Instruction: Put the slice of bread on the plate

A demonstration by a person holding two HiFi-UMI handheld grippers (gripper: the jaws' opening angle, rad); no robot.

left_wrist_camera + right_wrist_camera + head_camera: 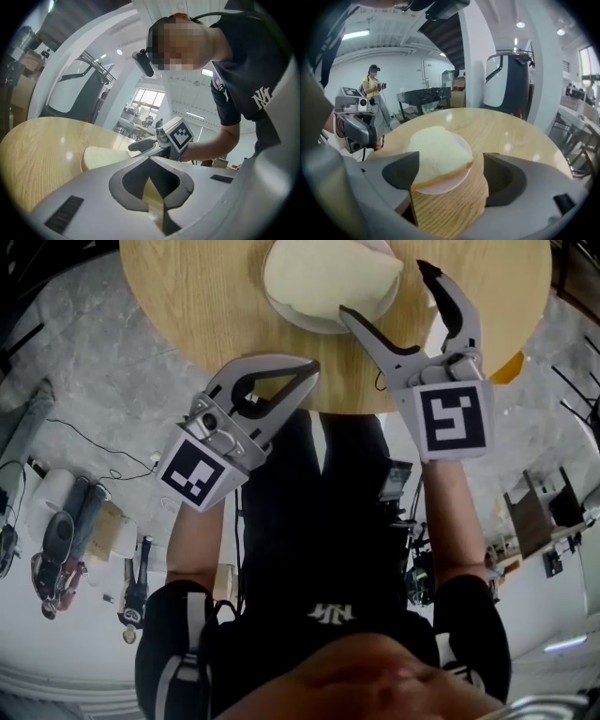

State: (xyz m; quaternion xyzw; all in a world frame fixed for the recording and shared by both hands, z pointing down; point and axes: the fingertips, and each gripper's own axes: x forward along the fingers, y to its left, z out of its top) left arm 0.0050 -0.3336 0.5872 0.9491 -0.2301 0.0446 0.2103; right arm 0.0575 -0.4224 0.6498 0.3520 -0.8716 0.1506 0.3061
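While the left gripper (305, 371) hangs level at the near edge of the round, pale-grained wooden table (187, 296), grey jaws pressed together and empty, the soft cream slice of bread (323, 277) lies on the small white plate (289, 315). The right gripper (386, 292), tilted downward, stands spread wide astride the slice's near corner without pinching it.
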